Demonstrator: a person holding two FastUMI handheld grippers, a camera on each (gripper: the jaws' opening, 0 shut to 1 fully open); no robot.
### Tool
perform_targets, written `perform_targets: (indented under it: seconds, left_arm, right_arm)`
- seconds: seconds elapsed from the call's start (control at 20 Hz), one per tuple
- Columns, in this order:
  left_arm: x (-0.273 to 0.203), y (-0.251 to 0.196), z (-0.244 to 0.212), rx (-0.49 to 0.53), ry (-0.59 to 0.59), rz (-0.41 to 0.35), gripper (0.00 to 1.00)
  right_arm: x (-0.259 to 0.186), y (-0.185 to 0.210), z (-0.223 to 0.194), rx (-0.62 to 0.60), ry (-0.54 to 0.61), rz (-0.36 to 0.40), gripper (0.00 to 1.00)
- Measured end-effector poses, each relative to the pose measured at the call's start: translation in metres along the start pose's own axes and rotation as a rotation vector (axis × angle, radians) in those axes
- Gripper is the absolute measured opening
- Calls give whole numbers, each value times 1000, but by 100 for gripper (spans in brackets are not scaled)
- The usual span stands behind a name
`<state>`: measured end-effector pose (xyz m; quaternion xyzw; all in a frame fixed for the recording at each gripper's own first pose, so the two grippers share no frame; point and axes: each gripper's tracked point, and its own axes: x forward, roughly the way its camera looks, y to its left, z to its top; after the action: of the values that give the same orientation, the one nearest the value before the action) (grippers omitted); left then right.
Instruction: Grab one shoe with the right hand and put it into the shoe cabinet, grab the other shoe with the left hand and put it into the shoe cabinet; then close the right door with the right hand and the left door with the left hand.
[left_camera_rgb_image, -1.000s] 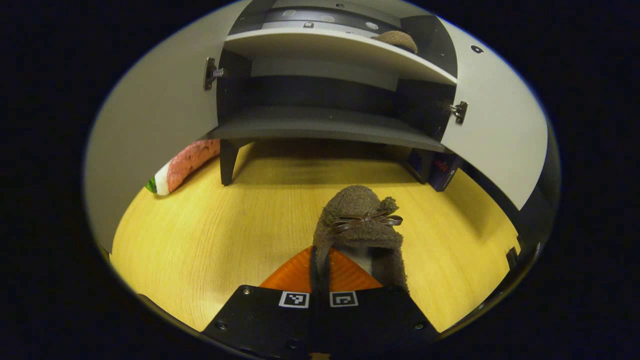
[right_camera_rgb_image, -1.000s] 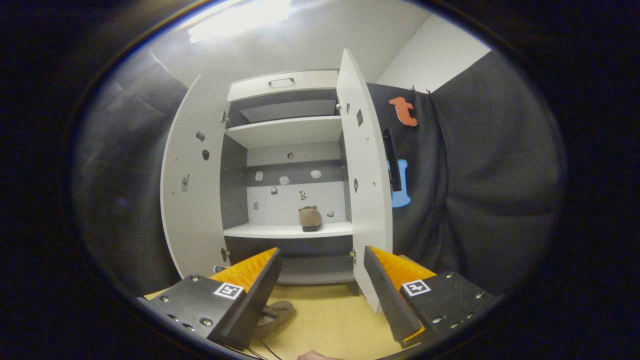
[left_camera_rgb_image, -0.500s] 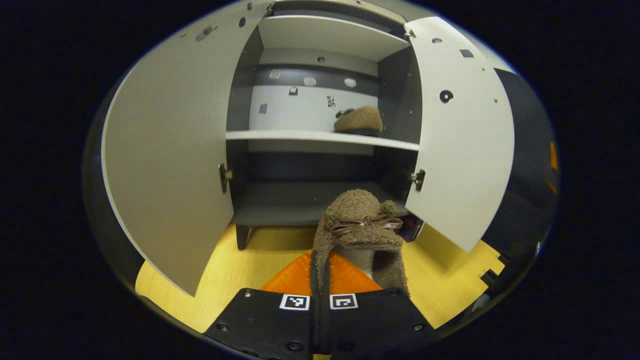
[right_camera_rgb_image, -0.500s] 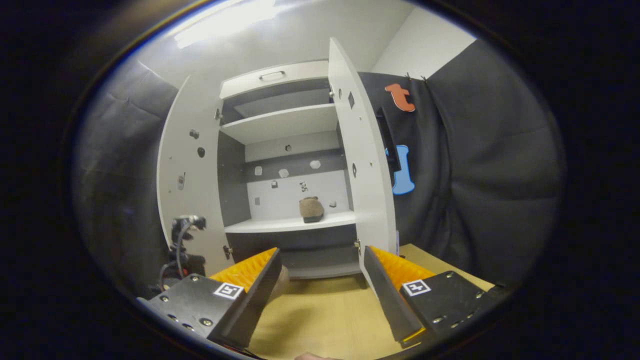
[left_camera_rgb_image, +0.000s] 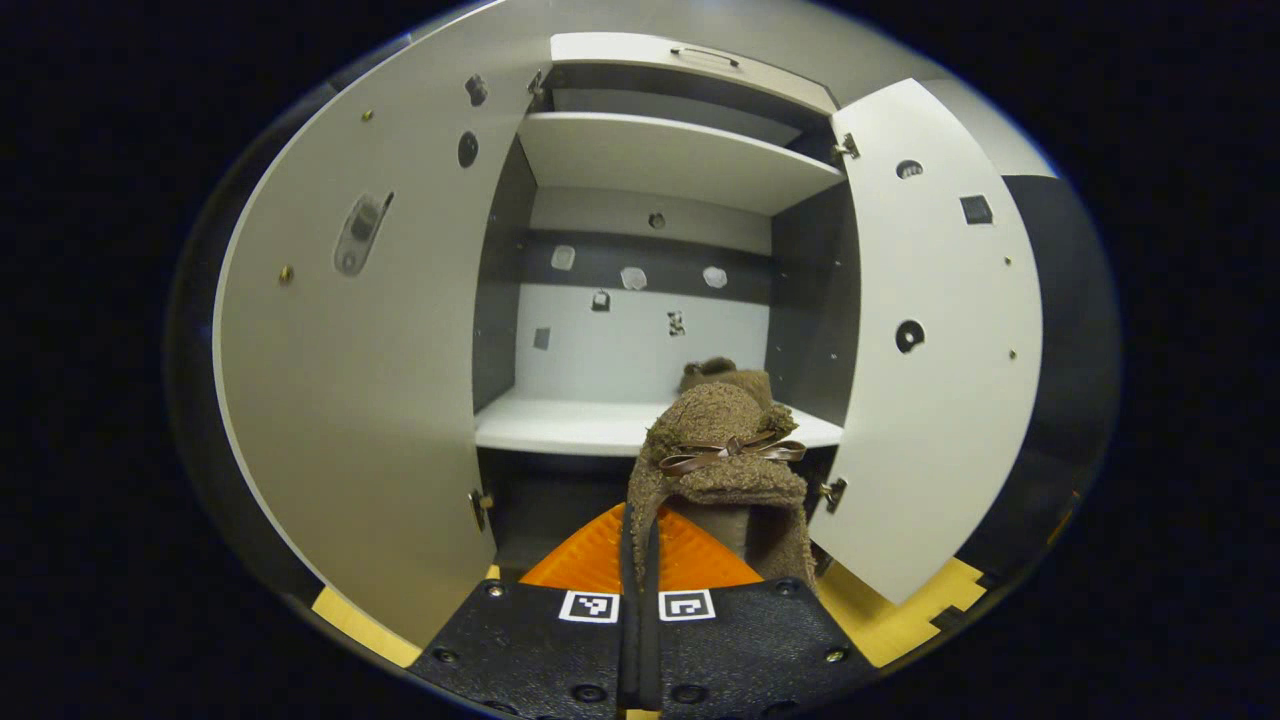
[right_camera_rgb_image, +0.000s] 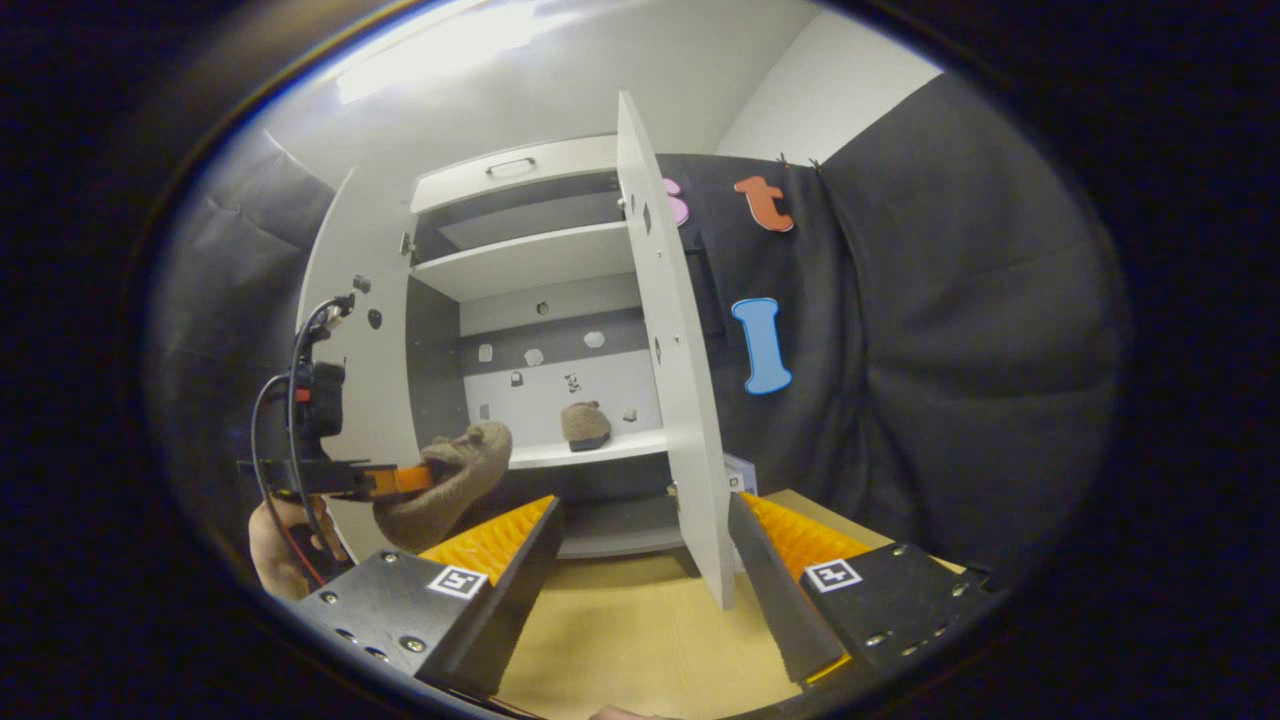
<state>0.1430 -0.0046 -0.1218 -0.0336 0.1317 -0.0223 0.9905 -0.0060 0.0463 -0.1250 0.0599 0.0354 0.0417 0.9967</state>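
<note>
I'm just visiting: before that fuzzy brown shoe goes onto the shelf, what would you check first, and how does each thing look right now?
1. Grip: the left gripper is shut on the held shoe, pinching its edge. Ok.
2. Doors: the left door and the right door both stand open. Ok.
3. Shelf room: the white shelf has bare space left of the first shoe. Ok.
4. Height: whether the held shoe clears the shelf edge. Cannot tell.
5. Right gripper: open, holding nothing, back from the cabinet. Ok.
6. Cable on the left gripper: hangs in loops beside the left door; whether it could snag, cannot tell.
</note>
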Motion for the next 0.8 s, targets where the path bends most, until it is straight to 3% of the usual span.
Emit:
perform_targets:
  seconds: [0.15, 0.4, 0.5, 0.8]
  left_arm:
    - [20, 10, 33, -4, -50, 48, 0]
    - [67, 28, 73, -103, -85, 94, 0]
    - [92, 37, 87, -113, -90, 121, 0]
    - [176, 58, 96, -211, -58, 152, 0]
  right_arm:
    - [-1, -9, 3, -5, -4, -12, 99]
    - [-5, -10, 11, 2, -14, -11, 96]
    - [-7, -7, 12, 0, -18, -1, 99]
    - [-12, 1, 12, -23, -23, 23, 100]
